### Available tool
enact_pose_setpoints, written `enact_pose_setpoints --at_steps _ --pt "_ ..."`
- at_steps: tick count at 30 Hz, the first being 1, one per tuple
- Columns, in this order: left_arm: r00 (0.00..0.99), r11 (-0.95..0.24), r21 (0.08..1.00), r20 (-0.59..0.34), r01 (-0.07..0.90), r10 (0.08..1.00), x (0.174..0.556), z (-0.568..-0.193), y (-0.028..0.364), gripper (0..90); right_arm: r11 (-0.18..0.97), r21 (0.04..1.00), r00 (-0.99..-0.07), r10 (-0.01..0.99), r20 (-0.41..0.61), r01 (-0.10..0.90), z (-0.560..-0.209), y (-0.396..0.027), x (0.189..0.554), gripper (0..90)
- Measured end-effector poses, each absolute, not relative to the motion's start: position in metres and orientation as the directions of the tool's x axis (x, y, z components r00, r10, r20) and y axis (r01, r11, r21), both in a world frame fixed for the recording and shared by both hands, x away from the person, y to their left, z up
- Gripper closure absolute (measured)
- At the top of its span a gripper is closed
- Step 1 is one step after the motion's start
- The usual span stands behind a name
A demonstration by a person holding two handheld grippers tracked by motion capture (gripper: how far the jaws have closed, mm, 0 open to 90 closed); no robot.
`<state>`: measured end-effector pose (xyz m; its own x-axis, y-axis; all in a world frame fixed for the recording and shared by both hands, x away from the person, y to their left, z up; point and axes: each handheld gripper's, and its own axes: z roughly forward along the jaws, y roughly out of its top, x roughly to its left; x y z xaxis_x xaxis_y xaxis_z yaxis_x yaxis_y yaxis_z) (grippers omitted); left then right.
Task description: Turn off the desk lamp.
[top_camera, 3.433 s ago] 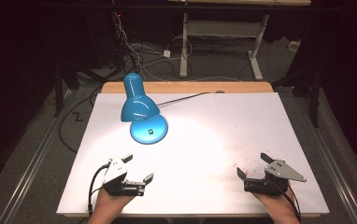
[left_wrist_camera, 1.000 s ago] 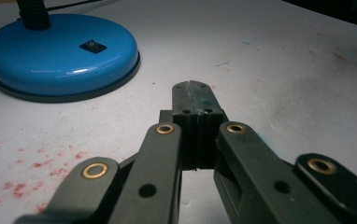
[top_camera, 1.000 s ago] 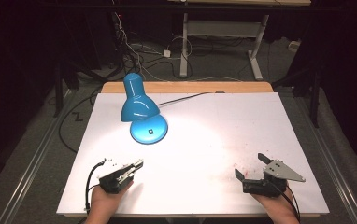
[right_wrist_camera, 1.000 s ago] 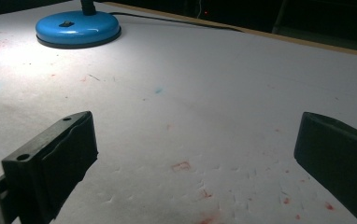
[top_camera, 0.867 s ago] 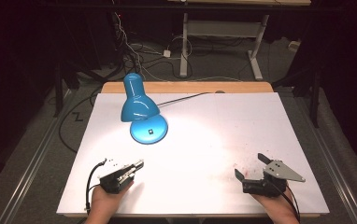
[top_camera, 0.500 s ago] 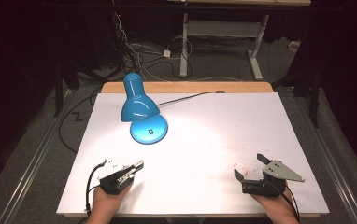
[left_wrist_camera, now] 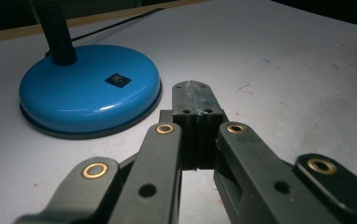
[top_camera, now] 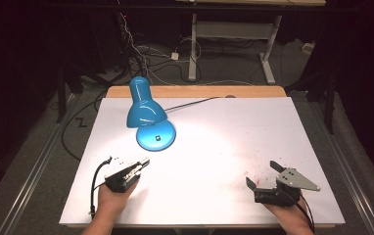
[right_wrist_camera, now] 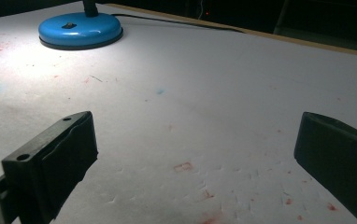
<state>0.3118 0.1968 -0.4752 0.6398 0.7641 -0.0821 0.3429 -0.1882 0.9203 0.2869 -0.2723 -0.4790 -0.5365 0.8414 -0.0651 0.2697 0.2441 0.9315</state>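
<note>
Since the earliest frame, only the left tool [top_camera: 143, 162] changed: its jaws, then spread, now press together on nothing. White bench [top_camera: 234, 127] carries the blue lamp [top_camera: 148, 115], base just beyond that tool. Right tool [top_camera: 263, 175] rests spread, well apart.

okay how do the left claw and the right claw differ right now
The left claw has its jaws pressed together with nothing between them; the right claw has its jaws wide apart, with bare table between them. The left claw sits close to the blue lamp base; the right claw is farther from it, nearer the table's other side. Both rest near the front edge, each in a hand.
</note>
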Motion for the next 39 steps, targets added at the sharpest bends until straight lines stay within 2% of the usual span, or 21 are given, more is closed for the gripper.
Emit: enact_pose_setpoints --at_steps 11,18,24,39 --pt "0.616 -0.169 0.924 -0.085 0.343 0.783 0.342 -0.483 0.191 87.8 0.246 0.932 -0.543 0.837 -0.066 0.266 -0.479 -0.27 0.287 0.1" --pt "0.607 -0.241 0.907 -0.02 0.346 0.795 0.361 -0.489 0.18 87.9 0.243 0.932 -0.543 0.838 -0.062 0.269 -0.479 -0.27 0.288 0.2" --pt "0.586 -0.256 0.896 -0.006 0.363 0.81 0.377 -0.489 0.176 87.9 0.238 0.934 -0.543 0.838 -0.058 0.268 -0.478 -0.27 0.287 0.2" --pt "0.541 -0.229 0.889 -0.025 0.397 0.841 0.401 -0.489 0.163 87.9 0.235 0.935 -0.548 0.835 -0.053 0.267 -0.479 -0.269 0.287 0.2"
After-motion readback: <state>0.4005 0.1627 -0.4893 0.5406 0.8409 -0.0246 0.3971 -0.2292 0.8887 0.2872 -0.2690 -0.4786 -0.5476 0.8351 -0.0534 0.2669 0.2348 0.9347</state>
